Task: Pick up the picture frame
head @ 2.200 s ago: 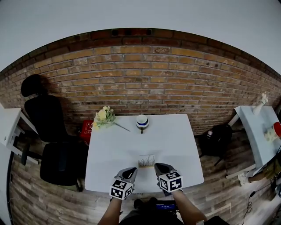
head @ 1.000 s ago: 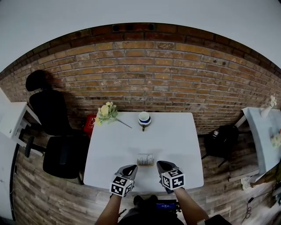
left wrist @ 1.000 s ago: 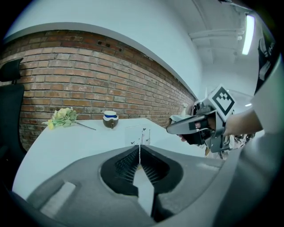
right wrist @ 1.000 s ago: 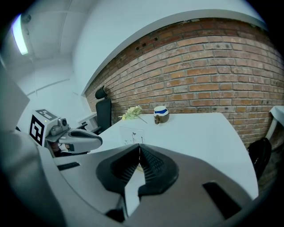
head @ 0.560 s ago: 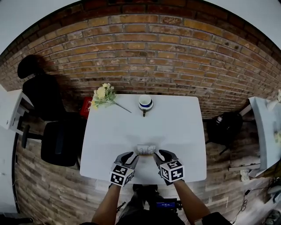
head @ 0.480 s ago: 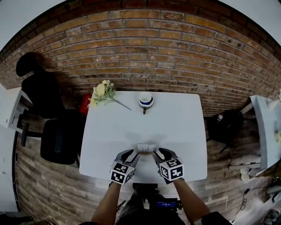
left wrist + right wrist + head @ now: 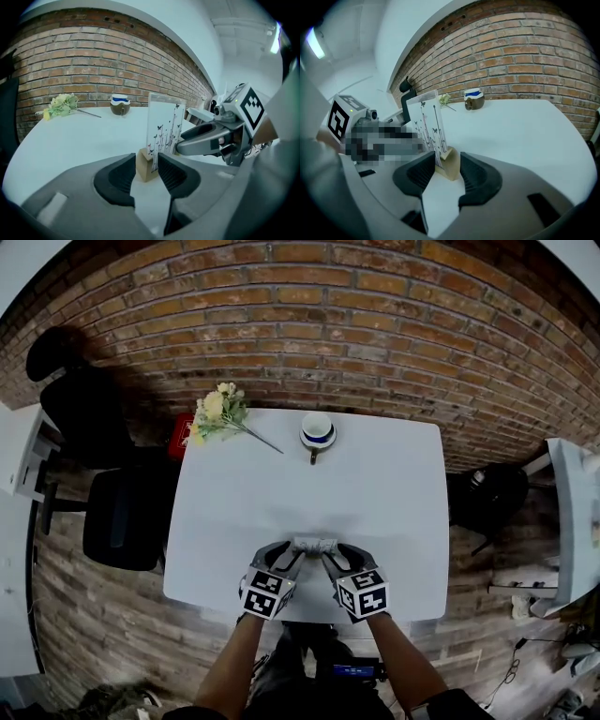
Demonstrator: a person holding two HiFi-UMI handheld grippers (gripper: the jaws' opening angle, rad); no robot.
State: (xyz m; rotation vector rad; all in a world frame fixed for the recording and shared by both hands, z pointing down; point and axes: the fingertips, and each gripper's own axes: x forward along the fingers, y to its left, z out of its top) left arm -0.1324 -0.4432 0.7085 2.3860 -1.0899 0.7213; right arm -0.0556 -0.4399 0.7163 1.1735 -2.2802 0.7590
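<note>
Now the frame (image 7: 314,545) stands upright at the lower centre of the head view, near the front edge of the white table (image 7: 384,484). It is a clear panel printed with dark stems and butterflies, set in a small wooden base (image 7: 144,168).

From the lower left, the left gripper (image 7: 284,555) reaches one end of the frame, and from the lower right the right gripper (image 7: 339,555) reaches the other end. In the left gripper view the jaws are spread, and the end of the base stands between their tips; whether the pads touch it cannot be told. The right gripper (image 7: 208,138) shows at the right of that view, just past the panel (image 7: 164,124).

In the right gripper view the jaws are likewise apart around the other end of the base (image 7: 450,168), with the panel (image 7: 426,123) rising above them.

Well apart, at the table's far edge, lie a cup (image 7: 318,431) and yellow flowers (image 7: 217,413). A black chair (image 7: 112,521) stands at the left, below the brick wall (image 7: 375,334).
</note>
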